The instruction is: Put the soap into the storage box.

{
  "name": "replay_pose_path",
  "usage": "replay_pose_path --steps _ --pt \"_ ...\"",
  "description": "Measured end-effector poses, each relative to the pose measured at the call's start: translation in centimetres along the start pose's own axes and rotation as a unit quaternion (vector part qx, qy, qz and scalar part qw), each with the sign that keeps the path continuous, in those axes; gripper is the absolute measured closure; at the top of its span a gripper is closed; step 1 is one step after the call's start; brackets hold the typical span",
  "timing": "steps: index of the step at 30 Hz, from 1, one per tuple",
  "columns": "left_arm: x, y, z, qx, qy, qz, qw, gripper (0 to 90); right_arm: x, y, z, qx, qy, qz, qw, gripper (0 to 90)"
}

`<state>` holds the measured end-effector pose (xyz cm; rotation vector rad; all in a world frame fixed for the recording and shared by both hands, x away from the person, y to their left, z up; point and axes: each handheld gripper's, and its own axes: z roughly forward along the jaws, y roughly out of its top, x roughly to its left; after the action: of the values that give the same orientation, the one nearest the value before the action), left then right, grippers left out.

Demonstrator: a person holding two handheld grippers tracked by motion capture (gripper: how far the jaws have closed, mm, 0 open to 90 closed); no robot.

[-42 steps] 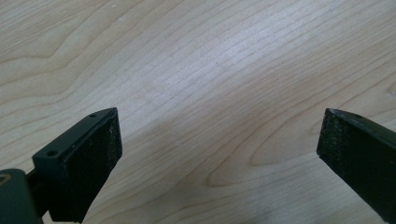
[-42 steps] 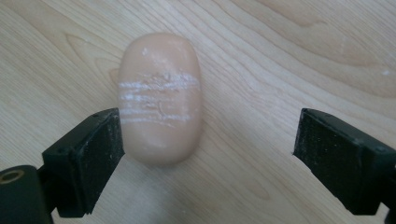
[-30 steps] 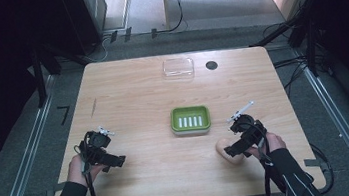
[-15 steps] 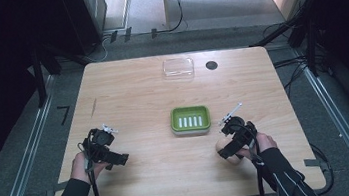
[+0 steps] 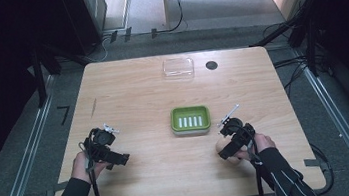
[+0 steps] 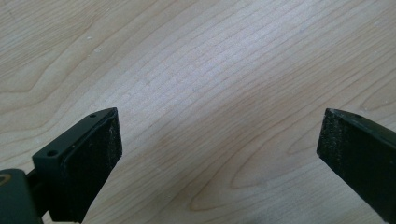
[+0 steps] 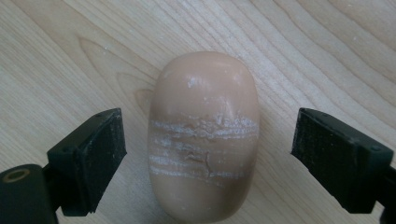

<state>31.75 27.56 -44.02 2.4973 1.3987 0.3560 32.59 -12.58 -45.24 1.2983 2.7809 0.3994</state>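
A tan oval bar of soap (image 7: 204,135) lies on the wooden table (image 5: 152,100), scuffed with white streaks. My right gripper (image 7: 208,149) is open with one jaw on each side of the soap, neither touching it. From above, that right gripper (image 5: 225,151) sits over the soap (image 5: 222,146) near the table's front right. A green soap dish (image 5: 190,119) with a slotted bottom stands at the table's middle. My left gripper (image 6: 219,149) is open over bare wood, and in the high view the left gripper (image 5: 119,160) is at the front left.
A clear plastic lid or box (image 5: 178,68) rests near the table's far edge, with a round black hole (image 5: 211,65) beside it. Dark floor, rails and cables surround the table.
My right gripper has shifted left and forward over the soap. The left gripper has barely moved.
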Motion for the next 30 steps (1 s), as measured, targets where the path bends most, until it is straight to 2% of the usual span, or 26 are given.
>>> replay_pose_path --steps 8,9,14,21,30 --pt "-0.1 0.0 0.0 0.002 -0.001 0.0 1.0 0.5 0.3 0.0 0.4 0.008 -0.003 -0.005 0.9999 14.3" --pt "0.0 0.0 0.1 0.003 -0.001 0.001 1.0 0.5 0.3 0.1 0.6 0.013 -0.004 -0.015 0.9998 16.0" --pt "-0.1 0.0 0.1 0.003 -0.002 0.002 1.0 0.5 0.4 0.1 0.7 0.016 -0.01 -0.015 0.9997 20.7" --pt "-0.1 0.0 0.1 0.004 -0.002 0.003 1.0 0.5 0.5 0.1 0.9 0.021 -0.013 -0.014 0.9996 22.8" --pt "-0.1 0.0 0.1 0.004 -0.003 0.002 1.0 0.5 1.1 0.7 1.6 0.034 -0.031 -0.027 0.9986 28.4"
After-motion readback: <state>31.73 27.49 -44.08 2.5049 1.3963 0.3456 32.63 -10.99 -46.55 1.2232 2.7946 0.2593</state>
